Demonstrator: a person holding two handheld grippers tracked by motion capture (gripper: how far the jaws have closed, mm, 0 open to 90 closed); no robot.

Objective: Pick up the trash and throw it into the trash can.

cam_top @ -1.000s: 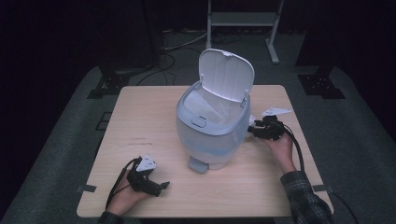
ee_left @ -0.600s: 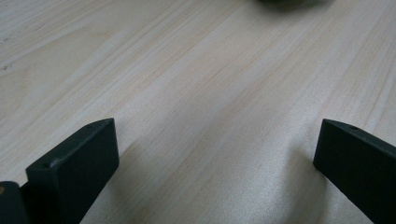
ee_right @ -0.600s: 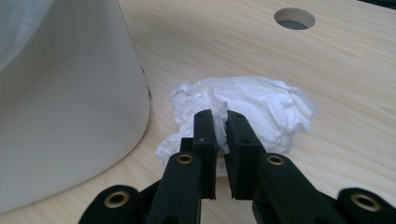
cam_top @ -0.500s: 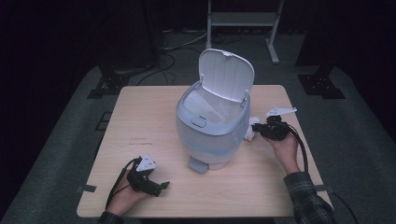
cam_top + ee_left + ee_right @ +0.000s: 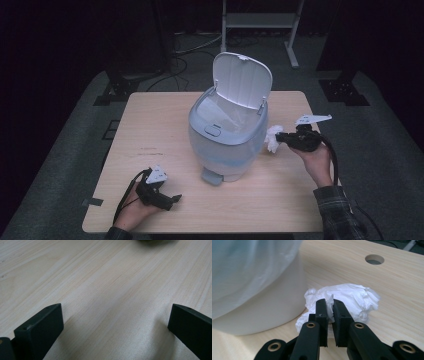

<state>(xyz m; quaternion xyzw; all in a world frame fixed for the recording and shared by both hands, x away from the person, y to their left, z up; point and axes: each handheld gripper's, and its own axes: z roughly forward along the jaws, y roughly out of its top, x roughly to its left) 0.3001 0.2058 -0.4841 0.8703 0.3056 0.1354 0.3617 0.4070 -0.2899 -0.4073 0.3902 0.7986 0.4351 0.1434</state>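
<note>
A pale blue pedal bin (image 5: 227, 137) stands mid-table with its white lid (image 5: 242, 80) swung up and a clear liner inside. To its right, my right gripper (image 5: 279, 137) is shut on a crumpled white tissue (image 5: 272, 138), lifted slightly off the wood beside the bin's wall. Its jaws have just been closing, and the tissue (image 5: 342, 300) is pinched between the pads (image 5: 322, 311) of the right gripper (image 5: 330, 305). My left gripper (image 5: 172, 200) rests low near the front left of the table, open, with only bare wood between its fingers (image 5: 41, 326).
The bin's foot pedal (image 5: 212, 176) juts toward the front edge. A round cable hole (image 5: 374, 259) sits in the wooden tabletop (image 5: 150, 130) beyond the tissue. A metal shelf frame (image 5: 260, 22) and cables stand on the dark floor behind.
The right gripper drew away from the bin's side toward the right and rose a little, now carrying the white tissue. The left gripper stayed put.
</note>
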